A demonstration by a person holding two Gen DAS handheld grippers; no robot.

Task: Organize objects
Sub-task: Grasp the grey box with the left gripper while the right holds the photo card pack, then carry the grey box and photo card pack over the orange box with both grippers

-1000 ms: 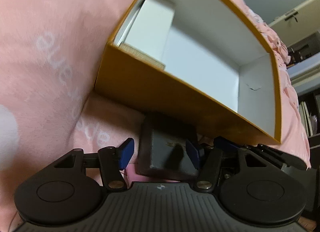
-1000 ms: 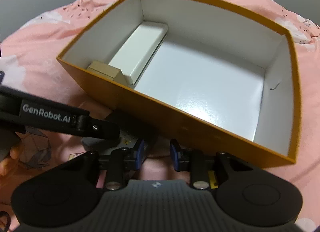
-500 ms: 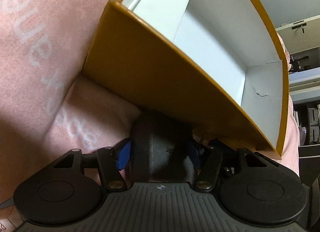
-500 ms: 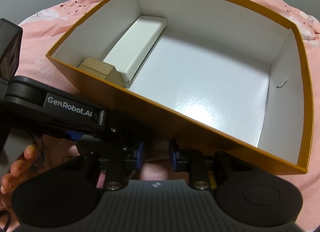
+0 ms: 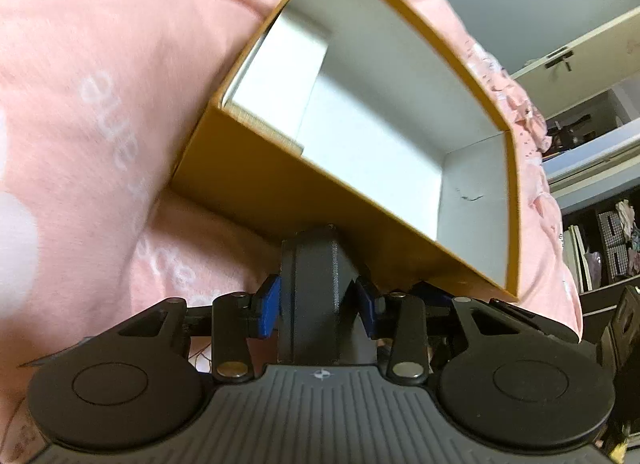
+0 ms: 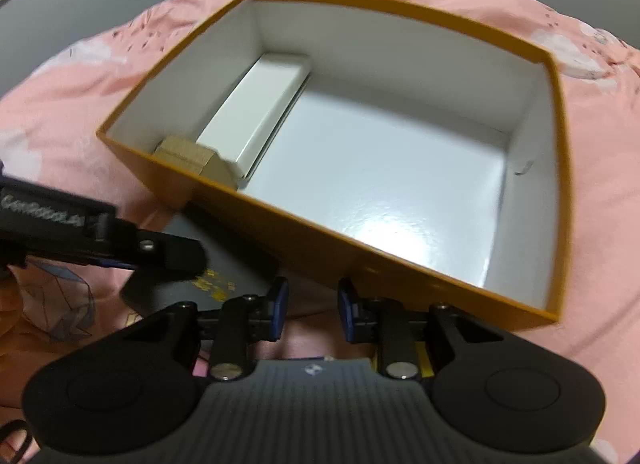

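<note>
We have the left gripper (image 5: 318, 306) clamped on a dark grey case (image 5: 316, 296), blue pads tight against both its sides; the jaws have just been closing onto it. The case sits just in front of the orange box (image 5: 280, 199), right under its near wall, over the pink bedspread (image 5: 80, 83). Our right gripper (image 6: 310, 306) is nearly closed with nothing between its pads, also just in front of the box's near wall.

Inside the box, a white carton (image 6: 256, 119) and a small cardboard piece (image 6: 188, 153) lie along its left wall; the rest of the floor is bare.

Risks we see:
- the case catches the box's near rim if we don't lift enough, shoving or tipping the box on the soft bedding
- the grip looks low on the case, so it may pivot or slip out
- the two grippers are close together in front of the box and may collide
</note>
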